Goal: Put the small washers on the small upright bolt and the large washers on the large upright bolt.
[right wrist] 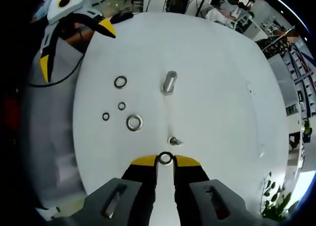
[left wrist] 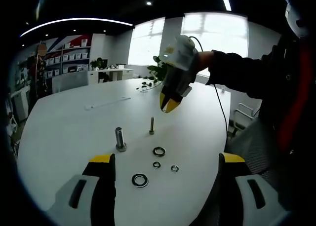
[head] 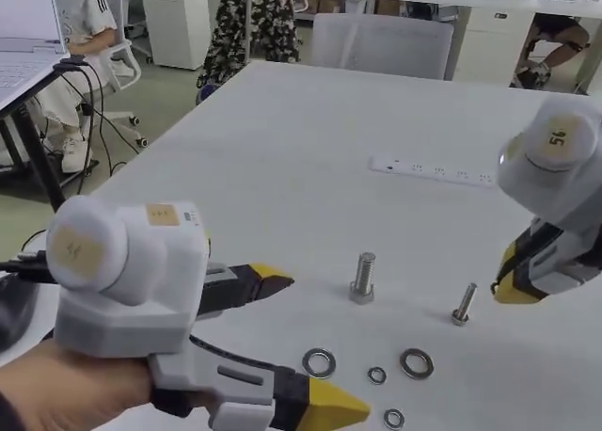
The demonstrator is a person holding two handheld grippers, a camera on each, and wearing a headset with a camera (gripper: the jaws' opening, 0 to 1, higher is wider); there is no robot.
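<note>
Right claw (right wrist: 166,163), yellow-tipped, pinches a small shiny ring washer (right wrist: 166,158) near the slim upright bolt (right wrist: 174,141); left claw (left wrist: 167,159) gapes wide. Four round metal washers (head: 319,362) lie on the smooth white table (head: 282,149).

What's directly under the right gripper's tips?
The small upright bolt stands on the white table just ahead of the washer pinched in the right gripper. The jaws cover the table straight beneath them.
</note>
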